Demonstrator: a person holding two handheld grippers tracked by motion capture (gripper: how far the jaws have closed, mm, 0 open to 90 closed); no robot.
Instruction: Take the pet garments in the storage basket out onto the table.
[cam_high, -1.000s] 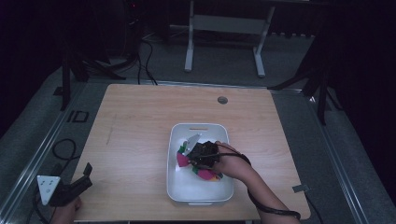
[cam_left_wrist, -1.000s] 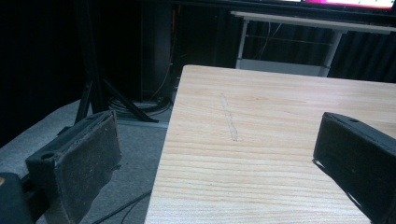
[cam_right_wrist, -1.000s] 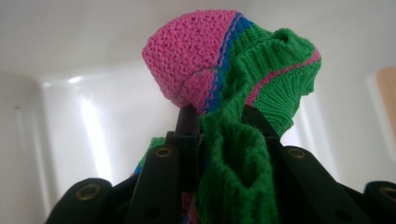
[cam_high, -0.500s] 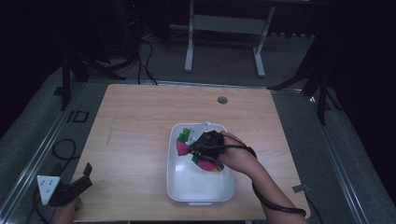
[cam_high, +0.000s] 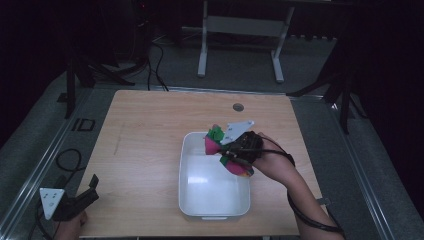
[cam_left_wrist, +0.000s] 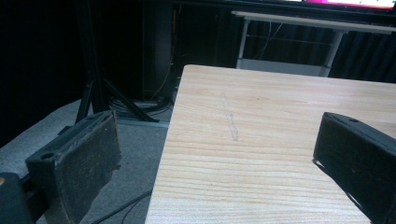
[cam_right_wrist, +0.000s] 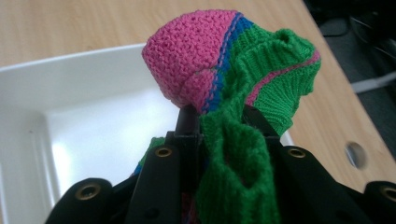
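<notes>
Sock (cam_right_wrist: 219, 70), knitted pink/green, was clamped in your right gripper (cam_high: 239, 150), lifted above white tub's (cam_high: 187, 165) far right corner, prob. to take it out. Left gripper (cam_high: 75, 202), jaws apart, waited at table (cam_high: 150, 130) edge.

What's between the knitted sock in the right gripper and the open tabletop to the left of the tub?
The white tub itself: its left wall lies between the sock, clamped in the right gripper above the tub's far right corner, and the bare wood on that side. The left gripper sits open at the table's near left edge.
</notes>
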